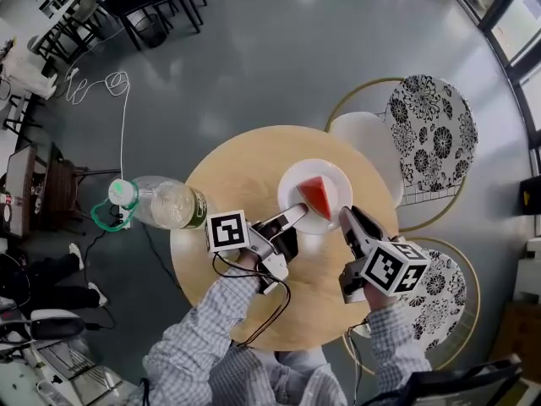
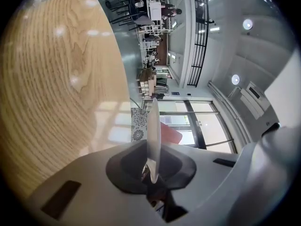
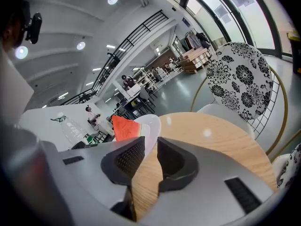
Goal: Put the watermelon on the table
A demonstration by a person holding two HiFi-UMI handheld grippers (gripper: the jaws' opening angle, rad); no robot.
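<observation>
A red wedge of watermelon (image 1: 316, 196) lies on a white plate (image 1: 336, 178) over the round wooden table (image 1: 237, 167). My left gripper (image 1: 296, 216) is shut on the plate's near left rim. In the left gripper view the plate (image 2: 154, 126) stands edge-on between the pads, with the watermelon (image 2: 170, 133) behind it. Whether the plate rests on the table I cannot tell. My right gripper (image 1: 347, 216) sits at the plate's right rim. Its jaws (image 3: 148, 142) stand a narrow gap apart with only table wood (image 3: 211, 135) between them, and the watermelon (image 3: 124, 127) shows just beyond.
A clear plastic bottle (image 1: 161, 201) with a green cap stands at the table's left edge. Two floral-backed chairs (image 1: 431, 134) (image 1: 448, 286) flank the table on the right. A cable (image 1: 254, 294) trails from the left gripper over the near tabletop.
</observation>
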